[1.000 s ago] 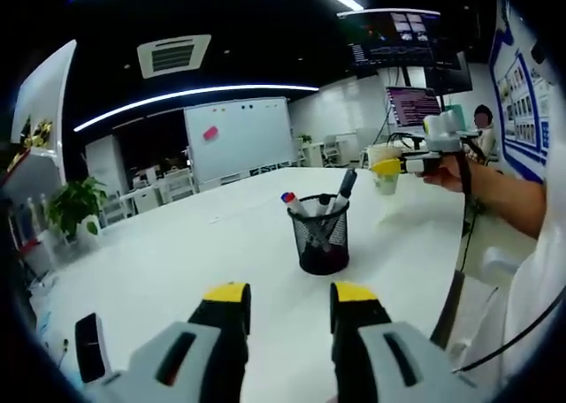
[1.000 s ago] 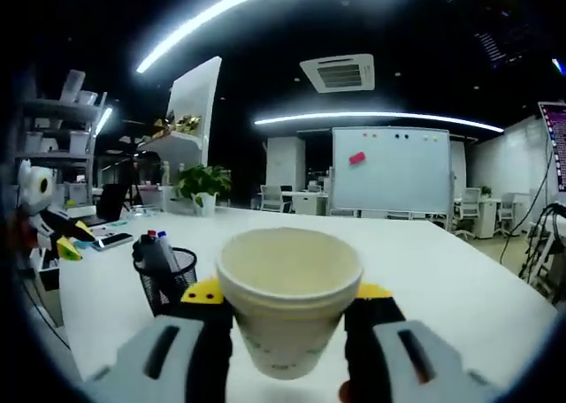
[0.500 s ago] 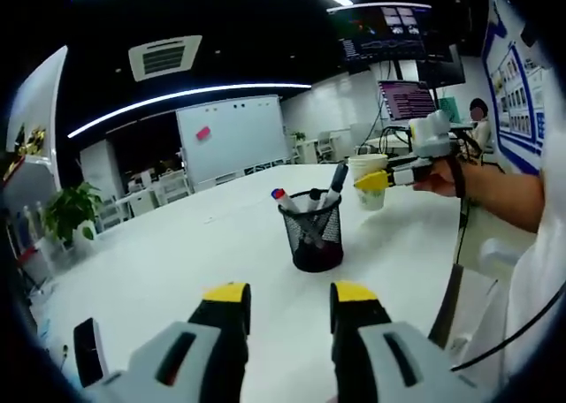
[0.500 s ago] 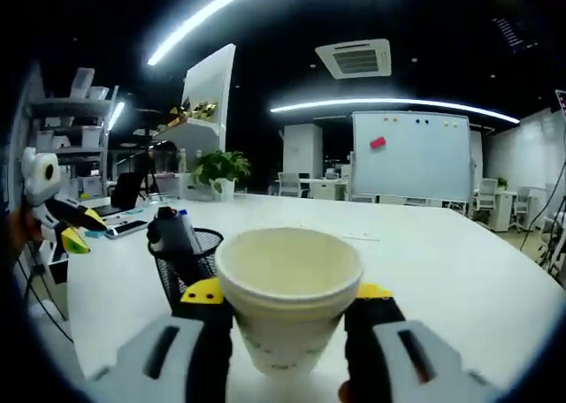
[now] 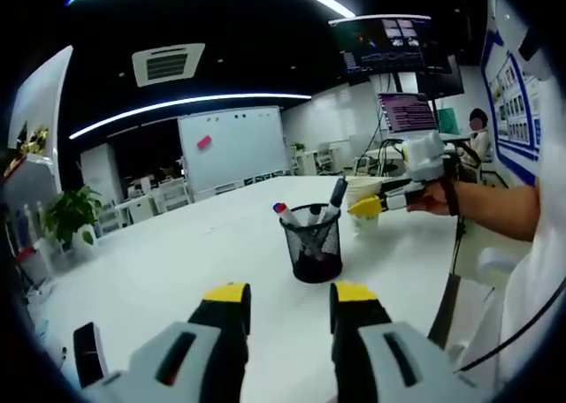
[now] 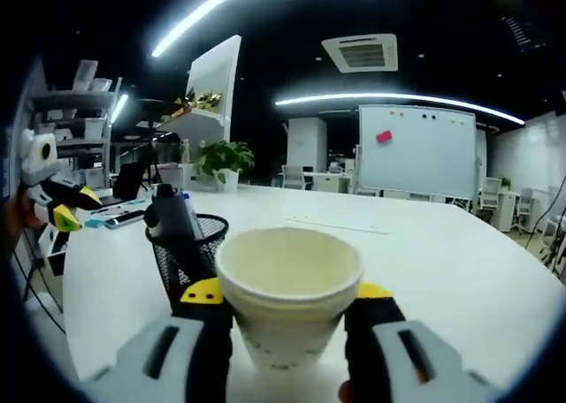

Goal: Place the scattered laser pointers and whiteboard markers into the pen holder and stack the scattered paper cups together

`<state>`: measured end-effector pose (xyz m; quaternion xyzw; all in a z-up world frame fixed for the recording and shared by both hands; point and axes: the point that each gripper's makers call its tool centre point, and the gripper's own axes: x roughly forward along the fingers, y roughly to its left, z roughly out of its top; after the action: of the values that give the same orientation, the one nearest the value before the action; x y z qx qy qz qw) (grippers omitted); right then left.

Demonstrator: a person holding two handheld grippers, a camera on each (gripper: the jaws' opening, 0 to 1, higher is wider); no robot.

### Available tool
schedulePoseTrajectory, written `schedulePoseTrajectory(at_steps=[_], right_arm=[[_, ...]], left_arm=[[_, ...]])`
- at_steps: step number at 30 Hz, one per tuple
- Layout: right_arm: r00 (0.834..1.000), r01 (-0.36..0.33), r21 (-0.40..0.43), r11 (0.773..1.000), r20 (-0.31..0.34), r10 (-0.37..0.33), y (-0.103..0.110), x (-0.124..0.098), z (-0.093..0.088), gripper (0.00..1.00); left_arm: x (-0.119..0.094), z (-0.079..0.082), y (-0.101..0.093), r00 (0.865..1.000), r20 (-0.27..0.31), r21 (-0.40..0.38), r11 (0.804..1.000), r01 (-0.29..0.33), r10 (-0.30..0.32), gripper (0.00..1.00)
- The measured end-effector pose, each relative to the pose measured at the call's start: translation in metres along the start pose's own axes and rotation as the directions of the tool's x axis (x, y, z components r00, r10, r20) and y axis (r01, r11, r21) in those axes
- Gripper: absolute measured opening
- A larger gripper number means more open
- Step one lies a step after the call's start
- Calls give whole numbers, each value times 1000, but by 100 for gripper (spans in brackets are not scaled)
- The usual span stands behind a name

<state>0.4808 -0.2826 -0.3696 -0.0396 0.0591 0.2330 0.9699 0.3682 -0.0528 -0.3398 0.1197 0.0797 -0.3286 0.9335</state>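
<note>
A black mesh pen holder (image 5: 317, 245) stands on the white table (image 5: 177, 262) with markers and a laser pointer sticking out of it. My left gripper (image 5: 290, 299) hovers short of it, open, nothing between its yellow-tipped jaws. My right gripper (image 5: 371, 205) comes in from the right, close beside the holder, carrying a paper cup (image 5: 363, 201). In the right gripper view, my right gripper (image 6: 287, 299) is shut on the paper cup (image 6: 288, 288), held upright, mouth up. The pen holder (image 6: 186, 253) sits just to its left, a dark marker (image 6: 172, 219) standing in it.
A phone (image 5: 88, 354) lies by my left gripper. A person's arm (image 5: 495, 204) reaches in from the right. My left gripper (image 6: 55, 204) shows at far left of the right gripper view. A whiteboard (image 6: 416, 151), potted plant (image 6: 221, 160) and chairs stand beyond the table.
The right gripper has carried the cup lower and closer to the pen holder. The left gripper has stayed open and nearly still.
</note>
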Motion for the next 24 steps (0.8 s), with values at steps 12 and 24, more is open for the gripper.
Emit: schedulePoseTrajectory(at_steps=[12,24], right_arm=[[999,-15,-16,1000,-37,15,4,10,-16,50],[999,-8,-13,1000,-36,8,-2,13,-20,51]], left_arm=[[1,-9,1,1000,-19,-10,1000,0,0,37],[0,-10,5,1000,-24,-10,1000,-8,8,37]])
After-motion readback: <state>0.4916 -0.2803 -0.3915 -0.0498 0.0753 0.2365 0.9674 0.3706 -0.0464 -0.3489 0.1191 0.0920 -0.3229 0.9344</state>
